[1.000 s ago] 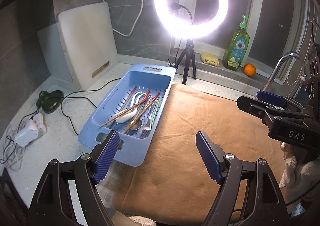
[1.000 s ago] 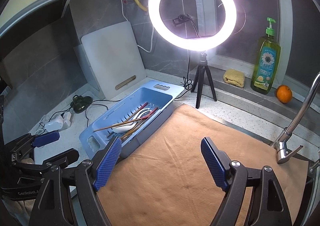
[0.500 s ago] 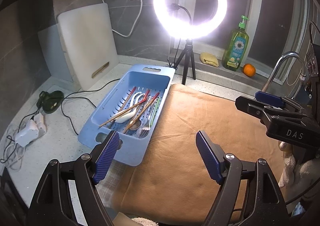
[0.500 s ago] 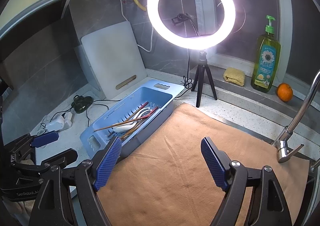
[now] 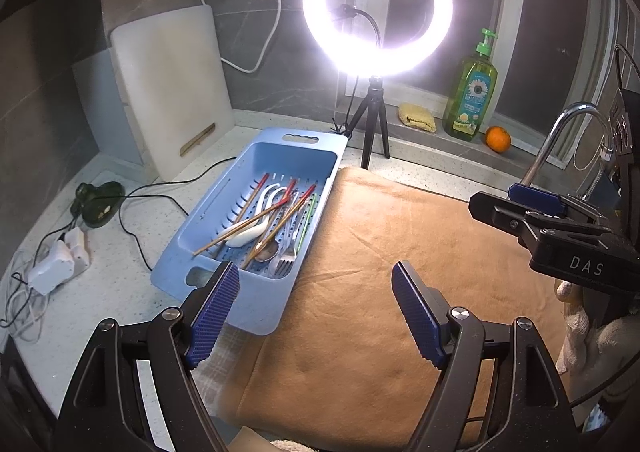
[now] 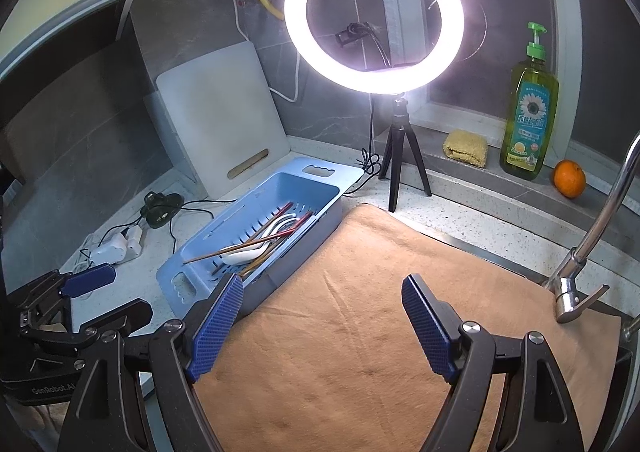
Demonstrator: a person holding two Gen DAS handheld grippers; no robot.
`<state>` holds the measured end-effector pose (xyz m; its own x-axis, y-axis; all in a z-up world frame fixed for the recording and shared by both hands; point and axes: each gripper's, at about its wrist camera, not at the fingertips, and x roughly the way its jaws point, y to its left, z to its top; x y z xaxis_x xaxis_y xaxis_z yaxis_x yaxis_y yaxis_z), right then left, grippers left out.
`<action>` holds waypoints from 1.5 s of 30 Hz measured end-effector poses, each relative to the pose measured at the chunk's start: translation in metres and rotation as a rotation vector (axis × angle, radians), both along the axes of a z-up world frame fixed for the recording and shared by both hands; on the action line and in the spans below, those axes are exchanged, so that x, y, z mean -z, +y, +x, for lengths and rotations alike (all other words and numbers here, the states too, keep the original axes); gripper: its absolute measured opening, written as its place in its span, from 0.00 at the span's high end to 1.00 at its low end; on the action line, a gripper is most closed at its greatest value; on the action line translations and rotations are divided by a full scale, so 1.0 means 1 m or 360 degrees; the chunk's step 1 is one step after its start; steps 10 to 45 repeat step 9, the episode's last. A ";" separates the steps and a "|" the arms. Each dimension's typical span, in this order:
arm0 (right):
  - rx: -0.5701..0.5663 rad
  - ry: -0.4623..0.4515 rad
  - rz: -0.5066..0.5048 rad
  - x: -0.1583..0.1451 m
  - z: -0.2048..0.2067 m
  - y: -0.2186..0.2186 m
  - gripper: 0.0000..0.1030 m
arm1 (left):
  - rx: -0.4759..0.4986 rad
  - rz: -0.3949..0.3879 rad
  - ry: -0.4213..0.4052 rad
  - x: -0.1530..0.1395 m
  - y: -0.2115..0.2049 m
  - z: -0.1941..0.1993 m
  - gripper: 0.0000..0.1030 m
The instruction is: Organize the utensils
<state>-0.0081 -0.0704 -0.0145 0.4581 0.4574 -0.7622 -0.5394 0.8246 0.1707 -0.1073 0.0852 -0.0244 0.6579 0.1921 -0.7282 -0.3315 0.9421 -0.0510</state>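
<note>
- Two grippers wide apart: our left gripper [image 5: 316, 306] and right gripper [image 6: 324, 316], both empty above the tan cloth [image 5: 400, 252].
- Utensils [image 5: 268, 220] lie in the blue tray [image 5: 224, 196], touching the cloth's left edge.

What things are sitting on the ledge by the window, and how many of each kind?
Green dish soap bottle: 1
Yellow sponge: 1
Orange: 1
Total: 3
</note>
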 end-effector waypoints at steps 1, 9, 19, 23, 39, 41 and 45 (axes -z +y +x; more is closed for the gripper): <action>0.0000 0.0000 0.0000 0.000 0.000 0.000 0.24 | -0.0003 0.0001 0.0000 0.000 0.000 0.001 0.23; 0.0011 0.0027 -0.0007 0.006 0.007 -0.004 0.24 | 0.0008 0.0017 -0.0006 0.002 0.000 0.004 0.23; 0.0011 0.0027 -0.0007 0.006 0.007 -0.004 0.24 | 0.0008 0.0017 -0.0006 0.002 0.000 0.004 0.23; 0.0011 0.0027 -0.0007 0.006 0.007 -0.004 0.24 | 0.0008 0.0017 -0.0006 0.002 0.000 0.004 0.23; 0.0011 0.0027 -0.0007 0.006 0.007 -0.004 0.24 | 0.0008 0.0017 -0.0006 0.002 0.000 0.004 0.23; 0.0011 0.0027 -0.0007 0.006 0.007 -0.004 0.24 | 0.0008 0.0017 -0.0006 0.002 0.000 0.004 0.23; 0.0011 0.0027 -0.0007 0.006 0.007 -0.004 0.24 | 0.0008 0.0017 -0.0006 0.002 0.000 0.004 0.23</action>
